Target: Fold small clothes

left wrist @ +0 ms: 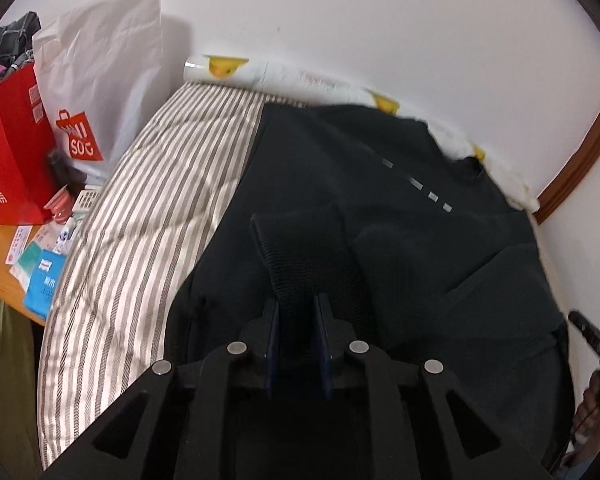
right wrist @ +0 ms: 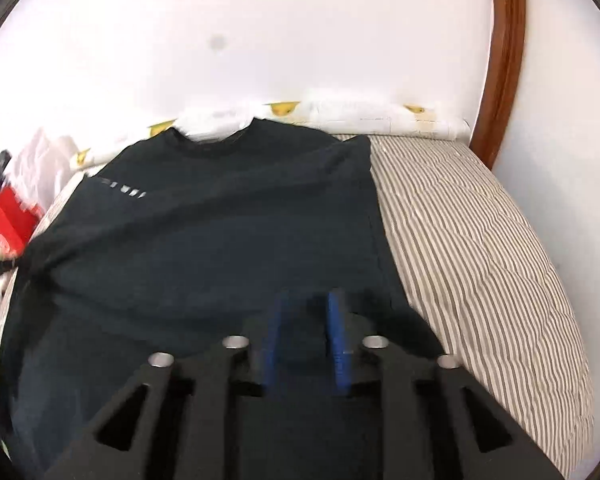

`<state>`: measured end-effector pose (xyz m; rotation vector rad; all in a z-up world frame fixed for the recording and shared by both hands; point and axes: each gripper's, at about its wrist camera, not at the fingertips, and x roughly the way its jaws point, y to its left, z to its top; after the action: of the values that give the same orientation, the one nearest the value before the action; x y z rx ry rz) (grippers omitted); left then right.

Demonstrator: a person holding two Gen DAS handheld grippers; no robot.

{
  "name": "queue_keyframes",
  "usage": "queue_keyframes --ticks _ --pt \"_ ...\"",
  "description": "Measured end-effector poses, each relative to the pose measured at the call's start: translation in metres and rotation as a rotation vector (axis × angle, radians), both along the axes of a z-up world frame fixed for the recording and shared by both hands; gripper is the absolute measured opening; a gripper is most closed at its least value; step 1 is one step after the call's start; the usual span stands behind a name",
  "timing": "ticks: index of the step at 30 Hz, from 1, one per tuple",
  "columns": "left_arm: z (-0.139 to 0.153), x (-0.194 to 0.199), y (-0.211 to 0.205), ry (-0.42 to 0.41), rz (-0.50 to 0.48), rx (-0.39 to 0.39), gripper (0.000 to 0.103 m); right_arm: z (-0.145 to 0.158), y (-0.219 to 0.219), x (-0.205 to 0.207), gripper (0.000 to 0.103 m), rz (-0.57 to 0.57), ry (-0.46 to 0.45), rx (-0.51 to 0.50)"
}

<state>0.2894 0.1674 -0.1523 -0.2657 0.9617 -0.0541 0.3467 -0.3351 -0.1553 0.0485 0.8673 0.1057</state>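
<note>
Both fisheye views are evenly and softly lit, with the white wall (left wrist: 380, 20) bright almost to washing out and the dark shirt (right wrist: 220, 232) so underexposed that its folds barely read. Straight lines bow hard toward the black vignetted corners, as the brown wooden frame (right wrist: 508, 60) curving down the right wrist view shows. The right wrist picture is smeared by motion blur, worst at its left edge and on the blue pads (right wrist: 338, 344), while the left wrist view is sharper, with soft shadows on the striped bedcover (left wrist: 140, 208).
</note>
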Motion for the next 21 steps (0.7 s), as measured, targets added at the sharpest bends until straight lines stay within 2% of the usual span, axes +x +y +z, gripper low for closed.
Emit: queue_keyframes --ticks 6,9,14,21 --pt "0.003 -0.010 -0.010 -0.006 -0.021 0.080 0.020 -0.046 -0.018 0.027 0.035 -0.100 0.125 -0.009" --pt "0.008 -0.016 -0.013 -0.023 -0.022 0.113 0.020 -0.040 -0.024 0.014 0.035 -0.107 0.102 -0.005" --pt "0.016 -0.030 -0.018 -0.046 -0.018 0.092 0.020 -0.032 -0.027 -0.005 0.038 -0.119 0.109 -0.013" --pt "0.032 -0.061 -0.031 -0.082 -0.024 0.112 0.020 -0.013 -0.028 -0.041 0.038 -0.090 0.069 -0.038"
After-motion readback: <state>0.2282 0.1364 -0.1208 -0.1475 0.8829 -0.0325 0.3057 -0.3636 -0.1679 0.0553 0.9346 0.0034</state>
